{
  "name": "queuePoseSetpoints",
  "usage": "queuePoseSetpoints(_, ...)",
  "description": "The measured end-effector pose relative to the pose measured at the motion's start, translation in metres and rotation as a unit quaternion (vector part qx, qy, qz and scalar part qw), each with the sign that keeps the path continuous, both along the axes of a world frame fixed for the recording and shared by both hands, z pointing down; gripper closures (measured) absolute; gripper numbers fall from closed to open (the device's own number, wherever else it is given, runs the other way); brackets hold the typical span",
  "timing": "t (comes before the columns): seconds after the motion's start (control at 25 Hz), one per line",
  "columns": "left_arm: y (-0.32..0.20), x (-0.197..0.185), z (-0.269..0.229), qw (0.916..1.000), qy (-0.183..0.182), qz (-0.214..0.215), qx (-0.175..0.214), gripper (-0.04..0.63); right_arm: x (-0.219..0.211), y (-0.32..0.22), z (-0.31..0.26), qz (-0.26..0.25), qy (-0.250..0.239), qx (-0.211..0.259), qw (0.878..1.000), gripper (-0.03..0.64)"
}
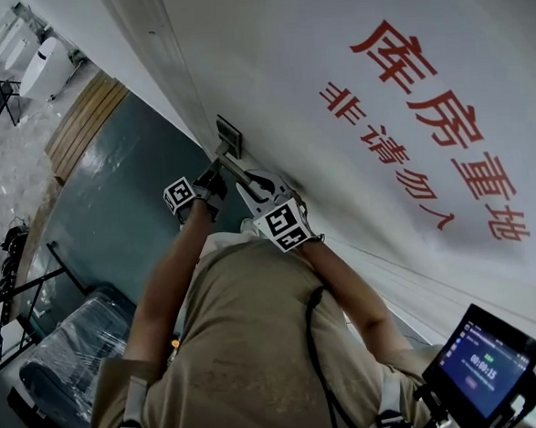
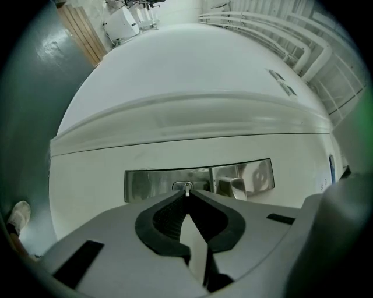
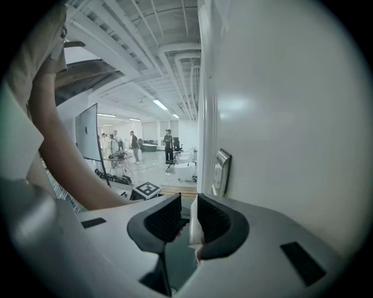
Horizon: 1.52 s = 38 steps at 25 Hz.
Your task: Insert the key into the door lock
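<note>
The white door (image 1: 267,62) carries a steel lock plate (image 2: 145,183) near its edge. The left gripper (image 2: 186,201), the nearer one, is pinched together on the key (image 2: 186,190). The key's long axis points straight into the keyhole (image 2: 183,185), its tip right there. The right gripper (image 3: 187,218) hangs alongside the door, its jaws slightly apart and empty.

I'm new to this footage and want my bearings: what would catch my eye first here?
Large red characters run across the white door on the right of the head view. In the left gripper view, the left gripper is shut on a small key whose tip is at the keyhole in the shiny lock plate.
</note>
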<state>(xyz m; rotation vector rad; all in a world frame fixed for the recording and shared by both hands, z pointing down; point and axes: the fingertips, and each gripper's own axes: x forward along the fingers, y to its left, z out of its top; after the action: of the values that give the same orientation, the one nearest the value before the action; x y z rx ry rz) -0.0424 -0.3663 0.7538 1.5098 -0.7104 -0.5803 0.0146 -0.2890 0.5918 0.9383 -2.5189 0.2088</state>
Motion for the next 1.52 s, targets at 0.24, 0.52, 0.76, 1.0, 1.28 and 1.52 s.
queuePoseSetpoints(0.24, -0.003, 0.000, 0.001, 1.0000, -0.001, -0.007, 0.002, 0.563, 0.000, 0.001, 0.003, 0.002, -0.001, -0.005, 1.000, 0.529)
queuePoseSetpoints(0.52, -0.007, 0.002, 0.000, 0.9999, 0.004, -0.010, -0.003, 0.563, -0.002, 0.002, 0.004, -0.002, -0.001, -0.006, 1.000, 0.529)
queuePoseSetpoints(0.76, -0.009, 0.001, 0.007, 0.9999, 0.002, -0.015, 0.003, 0.563, 0.000, 0.002, 0.004, -0.003, 0.002, -0.003, 1.000, 0.529)
queuePoseSetpoints(1.0, -0.010, 0.005, 0.001, 0.9996, 0.019, -0.018, -0.005, 0.563, 0.003, 0.003, 0.004, 0.002, 0.004, -0.004, 1.000, 0.529)
queuePoseSetpoints(1.28, -0.012, 0.004, 0.006, 0.9998, 0.013, -0.017, -0.004, 0.563, 0.004, 0.005, 0.005, 0.004, 0.004, -0.006, 1.000, 0.529)
queuePoseSetpoints(1.52, -0.018, 0.008, 0.006, 0.9999, 0.006, -0.014, 0.000, 0.561, 0.004, 0.005, 0.004, 0.001, 0.008, 0.001, 1.000, 0.529)
